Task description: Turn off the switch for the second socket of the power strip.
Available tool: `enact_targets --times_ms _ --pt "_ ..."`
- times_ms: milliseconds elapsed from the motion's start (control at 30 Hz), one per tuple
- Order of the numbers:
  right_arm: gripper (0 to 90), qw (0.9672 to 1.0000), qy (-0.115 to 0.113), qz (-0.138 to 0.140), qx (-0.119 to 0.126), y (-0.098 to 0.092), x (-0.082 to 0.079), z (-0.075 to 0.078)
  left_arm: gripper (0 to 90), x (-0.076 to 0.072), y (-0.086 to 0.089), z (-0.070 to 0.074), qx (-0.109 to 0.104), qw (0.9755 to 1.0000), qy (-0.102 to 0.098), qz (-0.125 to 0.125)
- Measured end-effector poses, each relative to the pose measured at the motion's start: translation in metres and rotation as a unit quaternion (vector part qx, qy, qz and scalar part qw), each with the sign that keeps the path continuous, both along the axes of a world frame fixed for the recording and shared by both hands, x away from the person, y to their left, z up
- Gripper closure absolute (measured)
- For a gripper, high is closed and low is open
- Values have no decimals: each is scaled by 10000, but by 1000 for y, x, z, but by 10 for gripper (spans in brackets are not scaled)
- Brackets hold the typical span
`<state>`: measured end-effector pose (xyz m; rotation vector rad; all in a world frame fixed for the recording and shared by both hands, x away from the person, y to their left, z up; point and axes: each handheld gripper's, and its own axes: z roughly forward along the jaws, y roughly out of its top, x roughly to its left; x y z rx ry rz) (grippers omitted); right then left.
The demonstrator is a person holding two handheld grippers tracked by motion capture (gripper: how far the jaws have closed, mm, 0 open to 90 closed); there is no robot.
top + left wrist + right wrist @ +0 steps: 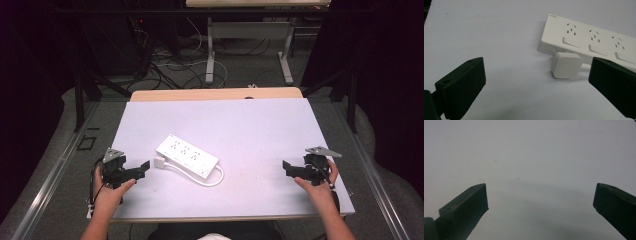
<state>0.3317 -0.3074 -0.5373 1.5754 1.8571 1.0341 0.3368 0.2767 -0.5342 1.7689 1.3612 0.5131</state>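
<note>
A white power strip [187, 157] lies slantwise in the middle of the white table top [240, 125], its short white cable [217, 177] looping at its near right end. A white plug [159, 162] rests against its left end. My left gripper [145, 167] sits open at the near left, pointing at that plug. In the left gripper view the plug [566, 65] lies ahead between the wide jaws, beside the power strip [594, 42], untouched. My right gripper [286, 167] stands open at the near right, and in the right gripper view its jaws frame bare table [536, 170].
The table's wooden back edge [215, 93] shows beyond the white surface. Behind it on the floor lie tangled cables [170, 65] and the legs of another table [210, 50]. Dark curtains close both sides.
</note>
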Motion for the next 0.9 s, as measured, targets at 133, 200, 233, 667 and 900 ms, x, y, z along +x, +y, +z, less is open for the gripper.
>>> enact_targets --times_ms 133,200,233,667,900 --pt "0 9999 -86 -82 -70 -3 -5 1 10 1 -2 3 -44 10000 57 -67" --pt "0 9999 -140 -83 -50 -4 -7 2 75 0 -3 4 -24 9999 92 -74" --pt "0 9998 -175 -110 -80 -4 -7 2 89 0 -3 6 51 9999 92 -101" --pt "0 9997 -205 -79 -41 -1 -7 0 112 1 -13 9 103 9996 23 -270" --pt "0 9995 -275 -100 -69 2 -6 2 179 -1 -15 17 87 9996 -114 -236"
